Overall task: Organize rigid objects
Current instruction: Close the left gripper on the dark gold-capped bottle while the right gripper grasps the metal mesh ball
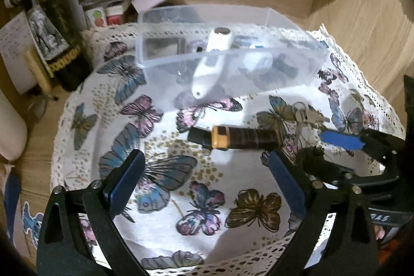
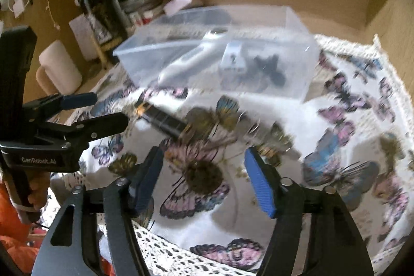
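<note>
A dark tube with an orange band [image 1: 233, 139] lies on the butterfly cloth [image 1: 181, 219], just in front of a clear plastic bin [image 1: 233, 74]. The bin holds a white thermometer-like device [image 1: 212, 61] and dark small items. My left gripper [image 1: 204, 172] is open and empty, a little short of the tube. My right gripper [image 2: 204, 167] is open and empty over the cloth; the tube [image 2: 163, 120] lies ahead to its left and the bin [image 2: 220, 61] beyond. The right gripper's fingers [image 1: 341, 140] show at the left view's right edge, and the left gripper's fingers [image 2: 98, 126] at the right view's left.
Books, boxes and a dark bottle [image 1: 59, 25] crowd the back left corner. A white cylinder [image 2: 60, 69] stands left of the cloth. Wooden walls [image 1: 362, 25] close the back and right. The cloth has a lace edge [image 2: 181, 258] near me.
</note>
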`<state>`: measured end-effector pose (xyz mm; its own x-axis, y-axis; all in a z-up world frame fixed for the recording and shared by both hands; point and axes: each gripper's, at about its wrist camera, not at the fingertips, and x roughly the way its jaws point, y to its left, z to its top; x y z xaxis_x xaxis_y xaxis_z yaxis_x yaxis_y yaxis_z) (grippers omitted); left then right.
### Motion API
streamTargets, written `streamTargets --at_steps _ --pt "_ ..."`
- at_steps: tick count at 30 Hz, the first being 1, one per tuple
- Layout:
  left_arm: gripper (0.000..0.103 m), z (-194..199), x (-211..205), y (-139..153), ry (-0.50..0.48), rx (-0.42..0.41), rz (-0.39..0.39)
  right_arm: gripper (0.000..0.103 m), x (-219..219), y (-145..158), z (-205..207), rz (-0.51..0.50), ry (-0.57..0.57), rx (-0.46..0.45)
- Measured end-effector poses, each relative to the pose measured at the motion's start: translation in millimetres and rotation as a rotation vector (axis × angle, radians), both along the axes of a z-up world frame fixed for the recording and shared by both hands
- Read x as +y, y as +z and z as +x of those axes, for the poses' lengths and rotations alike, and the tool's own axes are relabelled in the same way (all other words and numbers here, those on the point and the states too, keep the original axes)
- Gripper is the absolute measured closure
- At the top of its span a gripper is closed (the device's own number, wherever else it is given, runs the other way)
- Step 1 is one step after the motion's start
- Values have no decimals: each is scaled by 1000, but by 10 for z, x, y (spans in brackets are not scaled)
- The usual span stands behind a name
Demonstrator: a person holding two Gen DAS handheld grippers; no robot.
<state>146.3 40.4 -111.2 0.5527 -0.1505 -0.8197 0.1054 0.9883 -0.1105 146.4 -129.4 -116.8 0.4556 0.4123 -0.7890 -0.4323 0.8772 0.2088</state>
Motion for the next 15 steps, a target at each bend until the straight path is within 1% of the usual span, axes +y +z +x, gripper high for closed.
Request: streamTargets --at_steps 1,2,3,5,10,15 --pt "6 11 -26 -18 -5 6 0 56 10 -33 4 -4 5 12" --pt "6 20 -49 -38 -12 14 -1 62 15 -65 11 -6 9 27" --pt "6 32 -73 -57 -20 21 -2 67 12 -86 14 -6 13 36" --pt "6 54 -125 -89 -33 31 0 73 -10 -94 8 -12 16 23" --pt "6 133 -277 -148 -62 52 2 73 -140 -32 15 5 -11 10" --pt "6 235 -475 -221 -99 69 37 73 -374 79 46 25 -74 -24"
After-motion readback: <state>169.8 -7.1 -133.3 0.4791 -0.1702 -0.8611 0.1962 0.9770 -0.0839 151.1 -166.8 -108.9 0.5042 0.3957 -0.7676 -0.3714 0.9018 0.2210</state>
